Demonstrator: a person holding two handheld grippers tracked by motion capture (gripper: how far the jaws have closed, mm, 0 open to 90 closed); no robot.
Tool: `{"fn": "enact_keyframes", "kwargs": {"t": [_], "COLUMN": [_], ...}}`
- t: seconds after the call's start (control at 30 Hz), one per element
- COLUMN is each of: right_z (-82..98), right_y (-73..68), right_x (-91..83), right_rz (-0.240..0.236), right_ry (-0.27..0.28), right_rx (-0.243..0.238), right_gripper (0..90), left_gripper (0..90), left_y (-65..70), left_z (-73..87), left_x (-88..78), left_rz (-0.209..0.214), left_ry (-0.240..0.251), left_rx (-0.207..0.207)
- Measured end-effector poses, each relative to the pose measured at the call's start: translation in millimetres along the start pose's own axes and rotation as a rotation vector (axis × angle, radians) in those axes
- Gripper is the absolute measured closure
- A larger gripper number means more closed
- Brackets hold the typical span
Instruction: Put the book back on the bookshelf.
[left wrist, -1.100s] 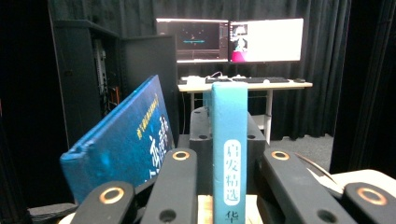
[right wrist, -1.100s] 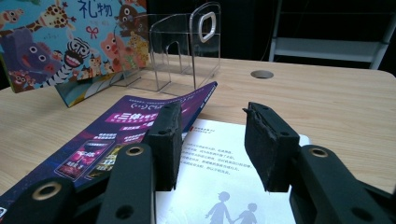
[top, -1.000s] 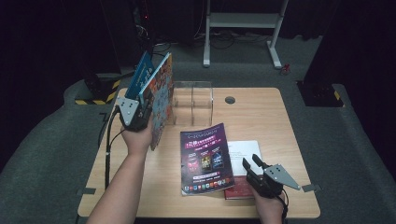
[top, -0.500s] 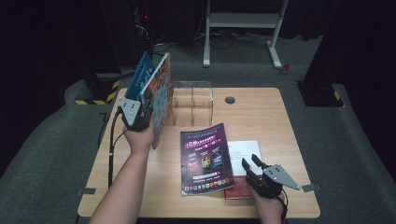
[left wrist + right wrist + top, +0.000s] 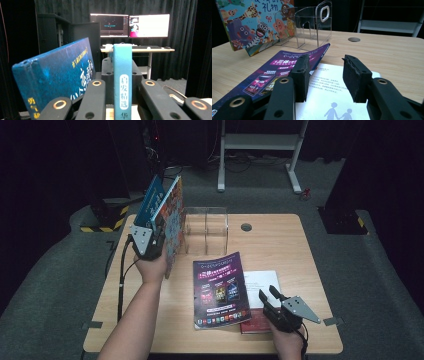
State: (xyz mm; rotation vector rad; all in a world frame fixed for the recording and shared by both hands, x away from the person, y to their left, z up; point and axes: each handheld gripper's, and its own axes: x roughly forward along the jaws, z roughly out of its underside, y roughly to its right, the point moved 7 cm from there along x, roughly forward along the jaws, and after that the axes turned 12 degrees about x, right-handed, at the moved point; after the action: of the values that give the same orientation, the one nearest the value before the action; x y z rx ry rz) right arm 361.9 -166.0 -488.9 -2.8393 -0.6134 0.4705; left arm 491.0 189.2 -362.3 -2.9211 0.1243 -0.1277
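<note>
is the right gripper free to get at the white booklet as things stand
Probably yes: the right gripper is open and holds nothing, with the white booklet directly under its jaws. The purple magazine overlaps only the booklet's left edge.

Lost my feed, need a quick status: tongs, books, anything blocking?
Left tongs shut on teal book, held upright. Right tongs open, empty, over white booklet. Purple magazine flat on table; clear rack unobstructed.
</note>
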Motion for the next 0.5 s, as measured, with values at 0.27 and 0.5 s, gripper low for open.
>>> {"fn": "enact_keyframes", "kwargs": {"t": [0.27,0.5], "right_z": [0.3,0.8], "right_y": [0.0,-0.8], "right_x": [-0.2,-0.2], "right_rz": [-0.003,-0.002], "right_ry": [0.0,-0.001], "right_rx": [-0.001,-0.001], "right_gripper": [56.8,56.9], "left_gripper": [80.8,80.8], "left_y": [1.5,1.9], "left_z": [2.8,5.5], "left_x": [-0.2,-0.8], "left_rz": [-0.013,-0.016], "left_ry": [0.012,0.016], "left_rx": [0.001,-0.009]}}
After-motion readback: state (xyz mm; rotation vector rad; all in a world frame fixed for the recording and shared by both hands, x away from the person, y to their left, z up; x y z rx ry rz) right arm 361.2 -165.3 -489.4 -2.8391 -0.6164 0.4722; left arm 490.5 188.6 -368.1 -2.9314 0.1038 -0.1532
